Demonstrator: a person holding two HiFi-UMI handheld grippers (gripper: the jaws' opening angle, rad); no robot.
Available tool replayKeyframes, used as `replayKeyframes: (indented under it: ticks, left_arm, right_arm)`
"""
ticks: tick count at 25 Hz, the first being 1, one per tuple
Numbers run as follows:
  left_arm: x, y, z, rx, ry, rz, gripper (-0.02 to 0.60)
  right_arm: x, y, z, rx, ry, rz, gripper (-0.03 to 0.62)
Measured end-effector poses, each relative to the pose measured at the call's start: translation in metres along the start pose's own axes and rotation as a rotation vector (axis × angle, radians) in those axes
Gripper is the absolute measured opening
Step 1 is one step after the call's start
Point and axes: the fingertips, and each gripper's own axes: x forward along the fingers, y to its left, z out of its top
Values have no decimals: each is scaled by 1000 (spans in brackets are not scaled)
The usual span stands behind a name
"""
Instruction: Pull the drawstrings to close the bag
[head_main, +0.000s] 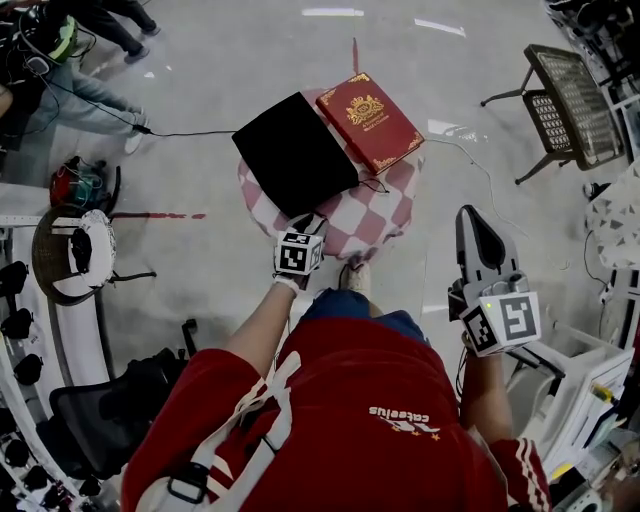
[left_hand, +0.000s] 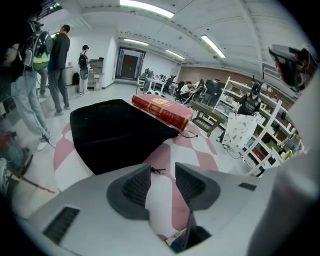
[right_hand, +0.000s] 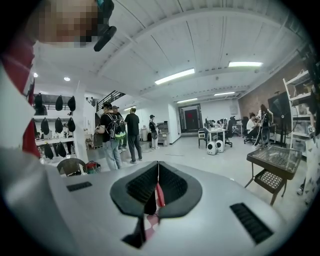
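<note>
- Red shirt (head_main: 340, 400) on the person's shoulders fills the bottom of the head view, with both forearms reaching out from it.
- Left gripper (left_hand: 162, 167) is held low over the near edge of the counter (head_main: 385, 215), angled downward. Its jaws stand wide apart and grip nothing. Only the pink-and-white checked cloth shows between them.
- Just past the left jaw tips, a small knotted drawstring end (left_hand: 157, 170) lies on the cloth. It is close to the tips but not held.
- The black bag (head_main: 295, 155) lies flat on the left and middle of the small round counter, just beyond the left gripper.
- At the bag's right corner, a thin loop of cord (left_hand: 189, 134) trails onto the cloth.
- A red book (head_main: 369, 120) with gilt ornament sits at the counter's far right. Its near-left edge is against the bag.
- Right gripper (right_hand: 158, 165) is held out to the right, well apart from the counter and pointing roughly level into the room. Its jaws are pressed together on nothing, and a sliver of red and checks shows through the slit beneath them.
- A metal mesh stand (head_main: 570, 100) is on the floor off to the far right.
- Several people (right_hand: 117, 132) stand in the room behind.
</note>
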Motion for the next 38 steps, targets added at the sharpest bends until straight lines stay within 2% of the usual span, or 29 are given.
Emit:
replayKeyframes:
  ticks: [4,13,21,25,32,38]
  left_arm:
    - [15,9,-2,-16,31,33,160]
    - [29,15,-5,46,104,106,157]
    - [37,17,-3,26,293,195,136]
    - [34,18,-3,10,279,186,123]
    - [33,19,-3,52,232,164,83]
    - [34,22,-4,21,198,136,29]
  right_arm:
    - [8,-7,-3,6,12,11,15]
    - [18,-19,-11,31,35,20,15]
    - [27,-20,-16,50,48,44,15]
    - [29,-16,-17,46,50,58,15]
    - [29,-21,-23,67,62,58,15]
    - [24,-25,-27,72,70,42,15]
